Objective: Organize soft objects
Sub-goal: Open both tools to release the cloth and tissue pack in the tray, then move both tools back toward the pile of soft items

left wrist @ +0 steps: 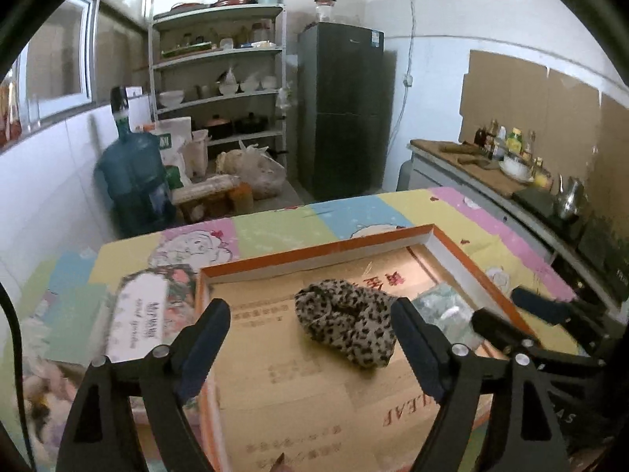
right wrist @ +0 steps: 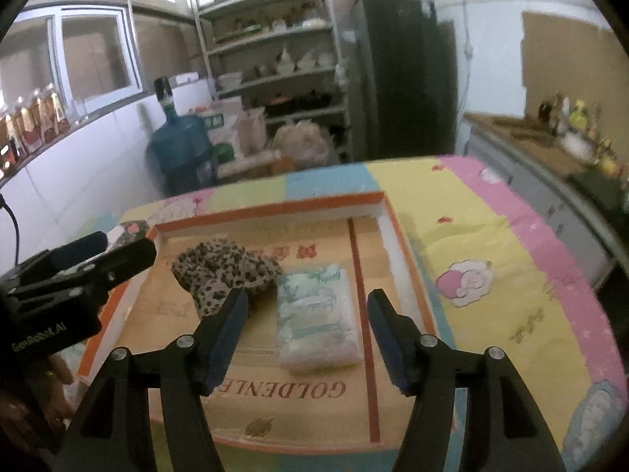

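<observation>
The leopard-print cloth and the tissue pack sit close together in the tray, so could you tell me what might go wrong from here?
1. The leopard-print cloth appears to touch the tissue pack; grabbing either may drag the other.
2. The open left gripper and right gripper work close together and could collide.
3. The tray could slide.

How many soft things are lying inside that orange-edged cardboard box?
2: a leopard-print fabric bundle at the left, and a pale green plastic-wrapped tissue pack touching its right side. Something could be hidden behind the open jaws.
</observation>
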Action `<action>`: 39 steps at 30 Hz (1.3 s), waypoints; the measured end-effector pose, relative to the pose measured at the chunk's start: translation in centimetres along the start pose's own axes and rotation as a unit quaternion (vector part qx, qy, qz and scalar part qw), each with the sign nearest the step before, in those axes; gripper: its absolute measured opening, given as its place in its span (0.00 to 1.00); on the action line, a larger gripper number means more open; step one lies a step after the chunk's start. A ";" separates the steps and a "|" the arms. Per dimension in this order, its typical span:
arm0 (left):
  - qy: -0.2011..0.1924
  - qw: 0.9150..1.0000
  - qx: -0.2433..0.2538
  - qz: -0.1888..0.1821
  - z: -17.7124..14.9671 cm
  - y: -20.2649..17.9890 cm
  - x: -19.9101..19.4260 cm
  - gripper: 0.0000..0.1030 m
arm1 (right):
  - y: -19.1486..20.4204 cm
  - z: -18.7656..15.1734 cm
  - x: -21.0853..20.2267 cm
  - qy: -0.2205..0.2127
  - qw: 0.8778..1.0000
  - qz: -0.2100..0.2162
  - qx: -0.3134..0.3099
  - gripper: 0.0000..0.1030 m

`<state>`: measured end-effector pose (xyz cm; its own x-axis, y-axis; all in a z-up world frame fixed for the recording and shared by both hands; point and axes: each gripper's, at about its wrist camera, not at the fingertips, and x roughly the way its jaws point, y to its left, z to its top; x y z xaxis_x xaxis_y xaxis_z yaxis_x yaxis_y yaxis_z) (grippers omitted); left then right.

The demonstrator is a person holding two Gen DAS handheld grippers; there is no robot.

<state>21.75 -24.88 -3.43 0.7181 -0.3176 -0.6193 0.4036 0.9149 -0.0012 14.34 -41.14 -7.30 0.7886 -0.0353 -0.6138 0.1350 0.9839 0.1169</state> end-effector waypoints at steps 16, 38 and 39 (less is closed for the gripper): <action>-0.067 0.996 -0.026 0.058 -3.1 4.7 -8.2 0.71 | 6.4 -3.8 -8.0 -0.089 0.996 0.004 0.015 0.63; -0.147 0.980 -0.080 0.111 -8.5 13.6 -18.6 0.70 | 17.7 -5.8 -13.7 -0.140 0.986 0.083 -0.042 0.72; -0.150 0.979 -0.083 0.114 -8.7 14.1 -19.0 0.70 | 18.2 -5.7 -13.8 -0.140 0.985 0.087 -0.045 0.72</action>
<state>8.84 -3.74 1.49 0.9229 -0.1372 -0.3597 0.1345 0.9904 -0.0328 2.49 -21.76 -1.20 0.9311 0.1012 -0.3504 -0.0608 0.9904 0.1243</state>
